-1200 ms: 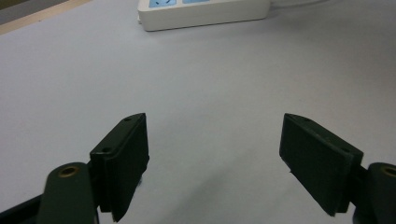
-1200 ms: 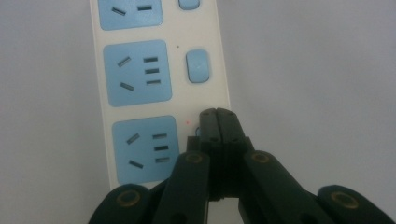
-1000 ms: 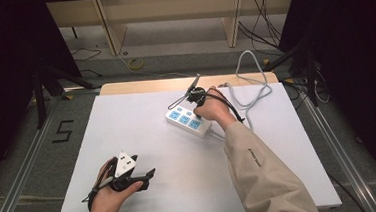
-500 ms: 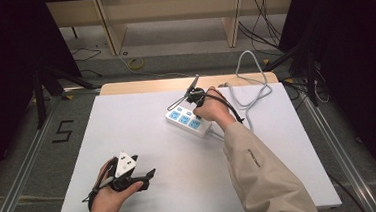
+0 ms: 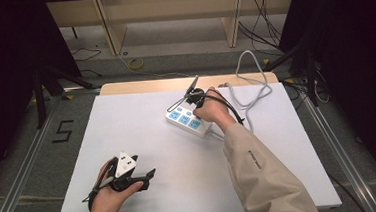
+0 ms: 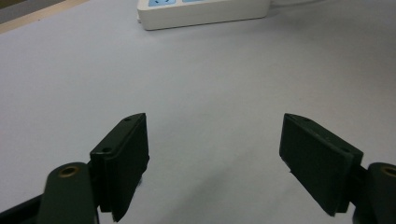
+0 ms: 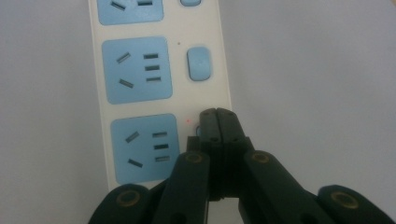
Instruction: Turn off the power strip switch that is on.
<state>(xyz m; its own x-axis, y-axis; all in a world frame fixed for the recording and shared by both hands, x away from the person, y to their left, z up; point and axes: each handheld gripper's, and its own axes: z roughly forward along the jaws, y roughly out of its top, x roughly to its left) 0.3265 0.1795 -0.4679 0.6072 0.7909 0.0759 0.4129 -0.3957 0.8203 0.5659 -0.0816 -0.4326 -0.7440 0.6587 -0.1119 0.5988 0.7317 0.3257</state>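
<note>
On the power strip (image 7: 163, 93), closed right tongs (image 7: 218, 113) hide a switch (left tongs (image 6: 215, 154) apart)

Beige jacket sleeve (image 5: 266, 175) w/ small, prob. logo, mark.

The power strip (image 5: 189, 121) lies toward the far middle of the surface (image 5: 300, 168), its cable (image 5: 251, 89) looping behind it, the right tool (image 5: 195, 96) at its far end, the left tool (image 5: 131, 176) well apart near the front left.
</note>
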